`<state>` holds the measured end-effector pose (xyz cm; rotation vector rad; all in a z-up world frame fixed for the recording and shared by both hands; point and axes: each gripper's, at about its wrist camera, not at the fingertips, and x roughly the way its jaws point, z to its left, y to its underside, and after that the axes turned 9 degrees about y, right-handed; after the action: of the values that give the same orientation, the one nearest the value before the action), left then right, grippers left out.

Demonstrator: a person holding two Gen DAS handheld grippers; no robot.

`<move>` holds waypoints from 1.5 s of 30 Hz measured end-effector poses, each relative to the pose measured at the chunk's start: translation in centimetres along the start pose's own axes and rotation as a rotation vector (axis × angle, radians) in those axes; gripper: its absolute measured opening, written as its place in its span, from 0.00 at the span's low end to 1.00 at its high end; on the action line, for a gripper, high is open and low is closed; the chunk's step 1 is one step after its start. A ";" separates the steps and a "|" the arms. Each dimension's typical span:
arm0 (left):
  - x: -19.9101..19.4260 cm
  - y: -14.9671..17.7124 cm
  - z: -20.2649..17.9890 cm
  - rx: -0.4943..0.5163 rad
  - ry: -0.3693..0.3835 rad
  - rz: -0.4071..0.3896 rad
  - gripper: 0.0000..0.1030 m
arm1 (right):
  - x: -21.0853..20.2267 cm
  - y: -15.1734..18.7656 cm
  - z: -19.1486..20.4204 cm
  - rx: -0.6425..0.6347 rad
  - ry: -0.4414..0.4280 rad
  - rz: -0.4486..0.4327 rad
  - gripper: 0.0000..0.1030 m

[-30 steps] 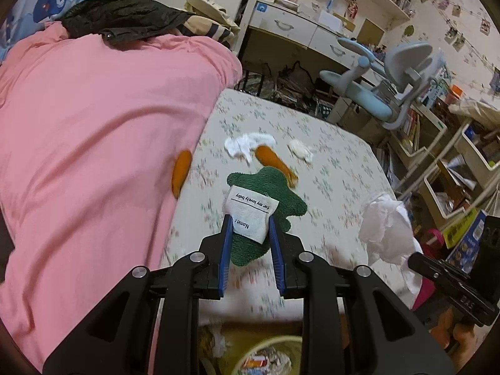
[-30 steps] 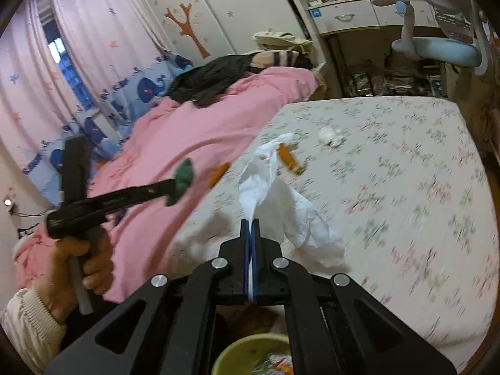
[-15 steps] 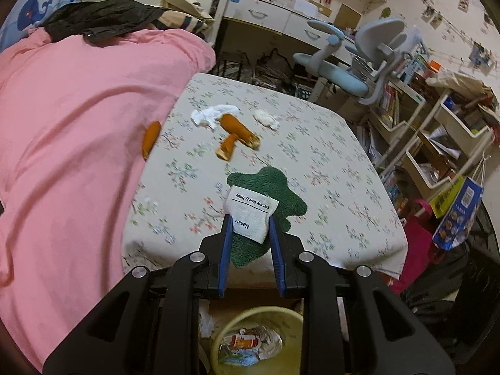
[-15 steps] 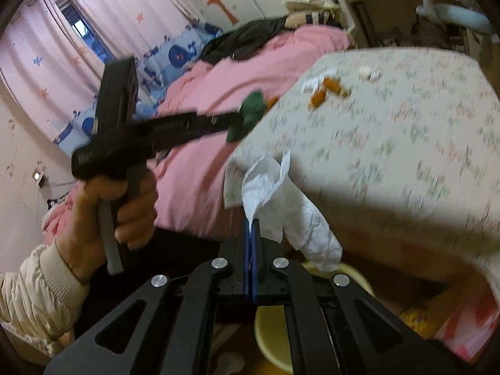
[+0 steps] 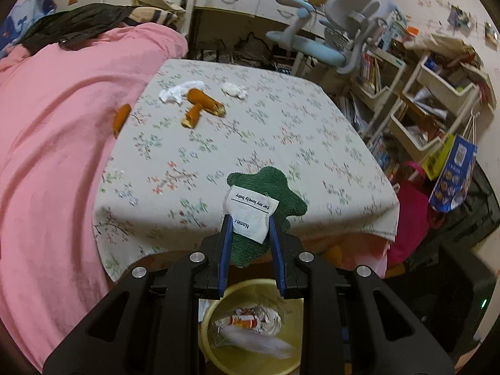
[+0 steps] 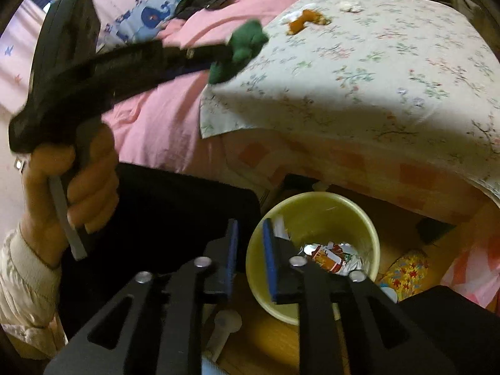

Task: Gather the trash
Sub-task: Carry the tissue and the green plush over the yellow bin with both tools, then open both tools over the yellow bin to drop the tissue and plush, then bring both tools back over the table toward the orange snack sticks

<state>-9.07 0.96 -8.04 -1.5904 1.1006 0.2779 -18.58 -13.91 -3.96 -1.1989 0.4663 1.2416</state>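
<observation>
My left gripper (image 5: 249, 223) is shut on a green plush cloth (image 5: 272, 187) with a white name tag, held above the yellow trash bin (image 5: 209, 340). In the right wrist view the cloth (image 6: 243, 47) shows at the left gripper's tip. My right gripper (image 6: 250, 228) is open and empty over the bin's rim (image 6: 315, 197). A white tissue (image 5: 253, 340) lies in the bin on wrappers. On the floral bedspread (image 5: 281, 131) lie orange peels (image 5: 203, 106), a white tissue (image 5: 178, 92) and a paper wad (image 5: 234, 89).
A pink duvet (image 5: 56, 143) covers the bed's left side, with another orange peel (image 5: 120, 118) at its edge. A blue desk chair (image 5: 331, 40), shelves (image 5: 437, 100) and a pink bag (image 5: 409, 212) stand to the right. A black case (image 6: 162, 218) sits beside the bin.
My right gripper dropped to the bin, opened and let go of the white tissue, which now lies in the bin. My left gripper drew back toward the bin with the green cloth.
</observation>
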 end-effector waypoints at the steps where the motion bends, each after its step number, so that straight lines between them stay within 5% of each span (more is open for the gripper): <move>1: 0.1 0.2 -0.2 0.005 0.000 0.007 0.21 | -0.2 0.0 -0.2 0.008 0.006 -0.011 0.32; 10: 1.4 2.6 -1.9 0.054 -0.002 0.090 0.21 | -3.1 -0.3 -2.6 0.130 0.048 -0.162 0.49; 19: 3.7 6.4 -3.7 0.121 -0.020 0.276 0.22 | -4.4 -0.2 -6.3 0.319 0.044 -0.240 0.51; 27: 5.5 9.7 -5.0 0.171 -0.039 0.439 0.28 | -4.9 0.2 -6.4 0.329 0.051 -0.247 0.53; 34: 4.3 8.9 -4.2 0.121 -0.037 0.383 0.35 | -5.2 0.4 -6.6 0.329 0.056 -0.249 0.53; 45: -1.3 3.3 0.7 -0.148 -0.037 0.053 0.42 | -4.5 0.0 -5.8 0.288 0.084 -0.239 0.53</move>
<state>-11.99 2.39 -9.52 -1.6815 1.1154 0.4315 -18.28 -21.07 -2.39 -1.0289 0.5280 0.8891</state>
